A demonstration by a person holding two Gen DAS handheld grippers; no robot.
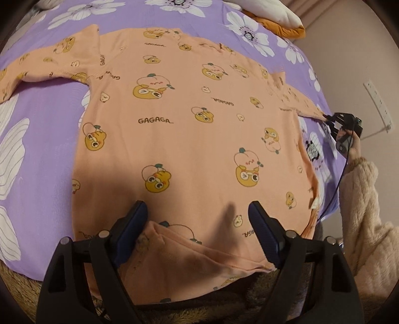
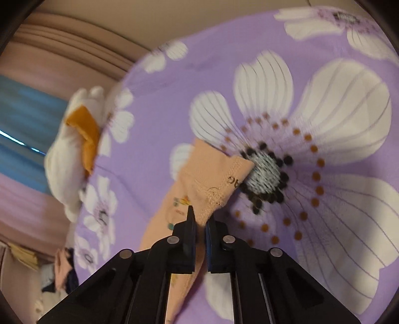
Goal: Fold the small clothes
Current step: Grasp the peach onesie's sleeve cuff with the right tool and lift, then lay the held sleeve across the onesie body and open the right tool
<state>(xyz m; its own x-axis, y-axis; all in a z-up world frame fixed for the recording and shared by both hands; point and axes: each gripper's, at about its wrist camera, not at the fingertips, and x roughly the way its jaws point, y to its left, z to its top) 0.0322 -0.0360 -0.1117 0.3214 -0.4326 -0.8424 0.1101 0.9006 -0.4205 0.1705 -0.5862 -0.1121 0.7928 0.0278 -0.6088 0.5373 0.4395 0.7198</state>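
A peach long-sleeved shirt [image 1: 189, 124] with cartoon prints lies spread flat on a purple flowered bedsheet [image 1: 42, 124]. My left gripper [image 1: 198, 211] is open, its fingers astride the shirt's bottom hem near the bed's front edge. My right gripper [image 1: 331, 119] is at the far right, shut on the cuff of the shirt's right sleeve [image 1: 299, 102]. In the right wrist view the right gripper [image 2: 200, 219] pinches the sleeve cuff [image 2: 219, 184] just above the sheet [image 2: 324, 224].
A white and orange cushion [image 1: 274, 17] lies at the back of the bed; it also shows in the right wrist view [image 2: 77, 139]. A wall socket strip [image 1: 376, 102] and curtains [image 2: 30, 104] are beyond the bed. A brown fluffy blanket [image 1: 20, 281] hangs at the front edge.
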